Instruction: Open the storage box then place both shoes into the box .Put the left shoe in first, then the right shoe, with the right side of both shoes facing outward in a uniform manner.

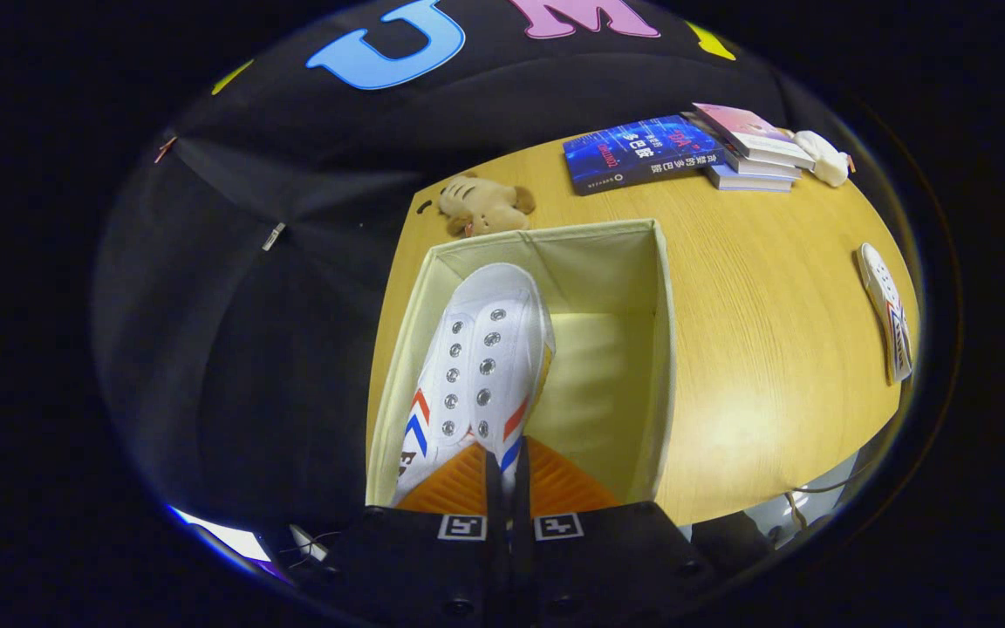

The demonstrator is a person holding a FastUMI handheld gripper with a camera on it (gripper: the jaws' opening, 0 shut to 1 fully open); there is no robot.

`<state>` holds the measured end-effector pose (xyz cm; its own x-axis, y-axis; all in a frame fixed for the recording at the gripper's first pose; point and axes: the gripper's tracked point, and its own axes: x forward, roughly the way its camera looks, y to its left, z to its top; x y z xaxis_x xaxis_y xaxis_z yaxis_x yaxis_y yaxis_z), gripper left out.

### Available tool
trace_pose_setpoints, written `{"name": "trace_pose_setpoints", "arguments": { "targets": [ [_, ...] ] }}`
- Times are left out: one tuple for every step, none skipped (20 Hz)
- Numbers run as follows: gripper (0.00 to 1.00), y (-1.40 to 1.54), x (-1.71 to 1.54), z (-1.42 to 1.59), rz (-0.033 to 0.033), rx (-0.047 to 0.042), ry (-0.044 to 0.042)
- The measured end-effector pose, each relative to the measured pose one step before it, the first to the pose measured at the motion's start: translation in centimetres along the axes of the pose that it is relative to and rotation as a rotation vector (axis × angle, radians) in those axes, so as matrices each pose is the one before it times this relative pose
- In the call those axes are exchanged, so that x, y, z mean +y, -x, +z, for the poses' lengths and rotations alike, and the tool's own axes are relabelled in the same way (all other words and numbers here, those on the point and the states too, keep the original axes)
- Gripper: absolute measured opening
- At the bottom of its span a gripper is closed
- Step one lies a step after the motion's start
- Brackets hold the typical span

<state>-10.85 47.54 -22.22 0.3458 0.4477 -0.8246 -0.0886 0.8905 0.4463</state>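
Note:
A white canvas shoe (481, 362) with red and blue chevron stripes and metal eyelets hangs toe-forward over the open cream fabric storage box (661, 349), near its left wall. My gripper (504, 475) is shut on the shoe's heel collar, the two fingers pressed nearly together on a thin edge. The box floor to the right of the shoe is bare. A second matching shoe (888, 310) lies on its side on the wooden table (755, 331), well to the right of the box.
A small brown plush toy (483, 206) lies just beyond the box. Further back are a blue book (638, 153), a stack of books (754, 148) and a white plush (823, 157). The table's left edge runs close along the box. Cables hang off the near right corner.

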Motion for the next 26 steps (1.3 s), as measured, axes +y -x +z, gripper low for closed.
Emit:
{"name": "trace_pose_setpoints", "arguments": {
  "targets": [
    [0.05,-0.528,0.007,0.097,-0.00612,0.00391,-0.01487],
    [0.05,-0.464,0.086,0.169,-0.00758,0.00013,-0.00567],
    [0.05,-0.522,-0.005,0.122,-0.00883,0.00095,0.00383],
    [0.05,-0.588,-0.021,-0.105,-0.00932,0.00796,0.00416],
    [0.05,-0.628,-0.057,-0.150,-0.00670,0.00943,0.00867],
    [0.05,-0.507,0.141,-0.474,0.00399,0.01823,0.00648],
    [0.08,-0.309,0.199,-0.323,0.01055,0.01762,0.00509],
    [0.13,-0.213,0.510,-0.353,0.02848,0.01093,-0.00184],
    [0.24,0.362,1.177,0.284,0.05825,-0.00240,-0.00863],
    [0.32,0.262,1.091,0.227,0.04669,-0.02310,-0.00698],
    [0.53,0.902,0.447,0.959,0.02533,-0.02940,0.01241],
    [0.74,0.974,-0.146,0.885,0.00481,-0.02288,0.03499],
    [0.95,1.046,-0.616,0.839,-0.00794,-0.02739,0.04644],
    [0.93,1.338,-1.002,0.915,-0.01342,-0.03276,0.04505],
    [0.98,1.523,-0.908,1.034,-0.00844,-0.03253,0.03558],
    [0.99,1.328,-1.229,0.799,-0.01016,-0.02851,0.02687],
    [0.99,1.520,-1.398,0.618,-0.01052,-0.02128,0.02070],
    [0.99,1.434,-1.475,0.538,-0.01390,-0.01992,0.01575],
    [0.98,1.383,-1.688,0.492,-0.01415,-0.01751,0.01130],
    [0.98,1.161,-1.954,0.492,-0.02007,-0.01334,0.00439],
    [0.99,1.048,-2.384,0.387,-0.02148,-0.01258,0.00026],
    [0.99,0.852,-2.029,0.307,-0.02099,-0.01152,-0.00084],
    [0.99,0.732,-2.480,0.290,-0.02527,-0.01074,0.00257],
    [0.99,0.755,-2.828,0.190,-0.03294,-0.00789,0.00815],
    [0.99,0.450,-2.397,-0.202,-0.03020,0.00175,0.00599],
    [0.99,0.374,-2.736,-0.218,-0.03328,0.00470,0.00424]
  ]
}}
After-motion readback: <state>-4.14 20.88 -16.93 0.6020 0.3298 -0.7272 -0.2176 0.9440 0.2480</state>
